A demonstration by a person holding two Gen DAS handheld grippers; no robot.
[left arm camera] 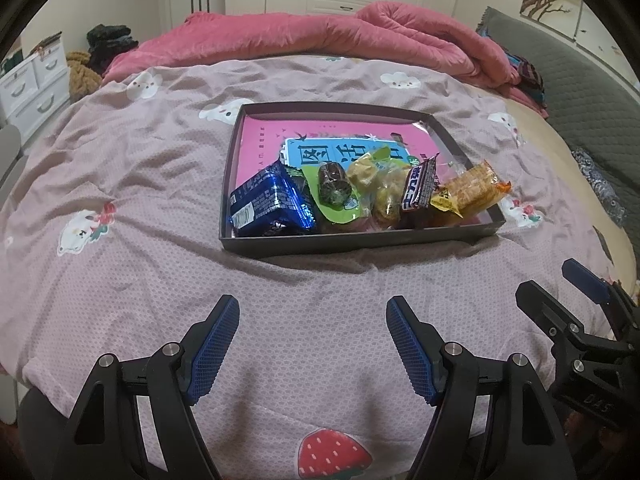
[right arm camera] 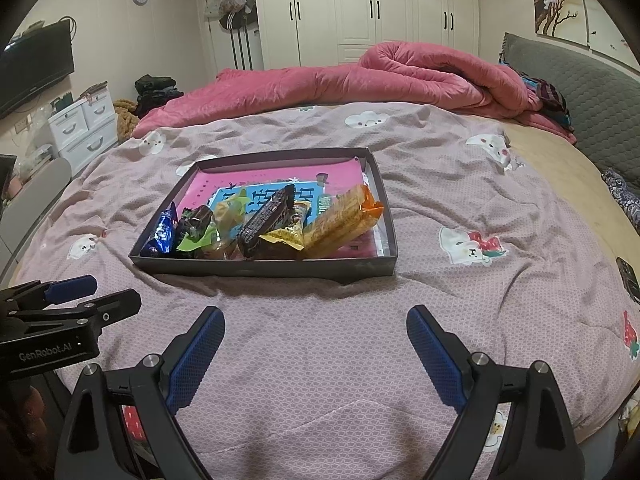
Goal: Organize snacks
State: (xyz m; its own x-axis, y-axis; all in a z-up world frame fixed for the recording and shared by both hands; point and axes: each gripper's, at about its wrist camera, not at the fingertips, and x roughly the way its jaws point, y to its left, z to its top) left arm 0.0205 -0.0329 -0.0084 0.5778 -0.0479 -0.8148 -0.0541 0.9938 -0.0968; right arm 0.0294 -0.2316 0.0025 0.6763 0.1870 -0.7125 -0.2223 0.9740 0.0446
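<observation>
A shallow dark box (left arm camera: 352,242) (right arm camera: 264,268) rests on the bed with a pink book and several snacks piled along its near side. Among them are a blue packet (left arm camera: 272,204) (right arm camera: 162,236), a dark roll on a green wrapper (left arm camera: 334,184) (right arm camera: 196,224), a black bar (left arm camera: 420,190) (right arm camera: 268,216) and an orange cracker pack (left arm camera: 472,190) (right arm camera: 344,220). My left gripper (left arm camera: 312,312) stands open over bare sheet, short of the box. My right gripper (right arm camera: 316,320) is open too, nothing between its fingers. Each gripper shows at the edge of the other's view.
A pink floral sheet (right arm camera: 440,208) covers the bed. A rolled pink quilt (left arm camera: 320,36) (right arm camera: 360,80) lies behind the box. A grey headboard cushion (right arm camera: 580,84) is at the right, white drawers (right arm camera: 86,126) and a TV (right arm camera: 32,66) at the left.
</observation>
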